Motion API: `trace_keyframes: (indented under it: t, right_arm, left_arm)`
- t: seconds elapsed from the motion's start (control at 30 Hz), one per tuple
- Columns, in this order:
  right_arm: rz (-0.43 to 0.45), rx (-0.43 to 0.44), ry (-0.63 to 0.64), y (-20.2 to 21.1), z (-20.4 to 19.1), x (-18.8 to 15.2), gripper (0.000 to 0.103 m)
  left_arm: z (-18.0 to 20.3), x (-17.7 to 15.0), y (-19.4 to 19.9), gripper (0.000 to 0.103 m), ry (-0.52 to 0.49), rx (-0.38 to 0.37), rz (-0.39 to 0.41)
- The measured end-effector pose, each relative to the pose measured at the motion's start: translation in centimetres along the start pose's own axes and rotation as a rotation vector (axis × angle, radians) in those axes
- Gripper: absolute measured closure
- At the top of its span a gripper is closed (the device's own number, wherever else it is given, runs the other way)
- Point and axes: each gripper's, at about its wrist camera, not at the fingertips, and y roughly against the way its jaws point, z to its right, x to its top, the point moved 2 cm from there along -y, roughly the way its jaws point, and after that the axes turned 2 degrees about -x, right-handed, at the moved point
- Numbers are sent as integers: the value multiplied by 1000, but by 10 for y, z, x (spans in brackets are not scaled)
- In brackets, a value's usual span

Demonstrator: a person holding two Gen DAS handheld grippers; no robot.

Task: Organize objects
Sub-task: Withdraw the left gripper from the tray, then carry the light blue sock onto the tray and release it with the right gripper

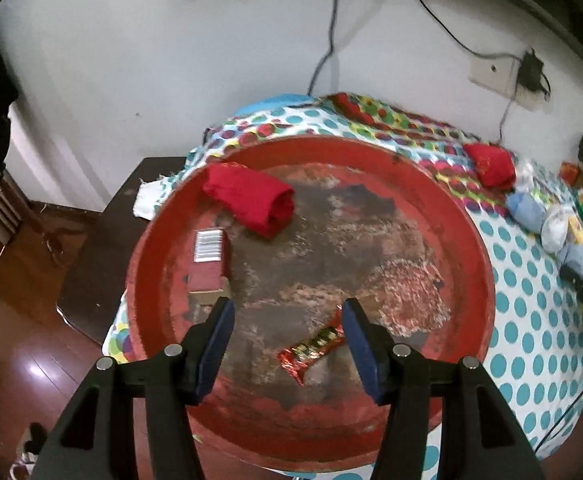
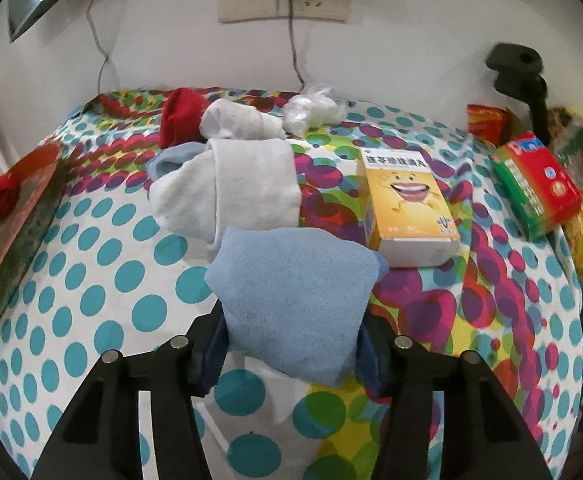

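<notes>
My left gripper [image 1: 289, 320] is open and empty above a round red tray [image 1: 479, 256]. In the tray lie a rolled red sock [image 1: 251, 200], a dark red box [image 1: 209, 262] and a red snack bar [image 1: 313, 344], which lies just below and between my fingers. My right gripper [image 2: 291, 344] is shut on a light blue sock [image 2: 295, 292] and holds it above the dotted tablecloth [image 2: 103, 280]. Beyond it lie a white sock [image 2: 231, 188], another white sock [image 2: 239, 122], a red sock [image 2: 179, 118] and a yellow medicine box [image 2: 407, 204].
The tray shows at the left edge in the right wrist view [image 2: 19, 216]. A red and green box [image 2: 535, 184] and snack packets [image 2: 487, 122] lie at the right. A crumpled plastic bag [image 2: 311, 110] lies near the wall. A black stand [image 2: 527, 80] rises at the back right. Cables hang from a wall socket [image 2: 283, 0].
</notes>
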Motion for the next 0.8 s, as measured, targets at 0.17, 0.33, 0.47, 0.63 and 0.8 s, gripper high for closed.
trace_keyframes:
  t: [0.17,0.33,0.47,0.63,0.8]
  right_arm:
    - [9,3,-18,15,-18,0,54]
    - [39,55,16,40,-52,6,54]
    - [45,101,69,51,-89,13,54]
    - [55,173,155,64,-148,17,54]
    - [32,246,236,68,-210,21,54]
  left_arm:
    - [-20,3,6,46,55,11,4]
    - [-43,4,15,46,115,41,6]
    - [-60,5,20,46,165,49,-5]
    - [-75,4,26,46,187,66,-10]
    - [-92,4,31,46,221,88,-13]
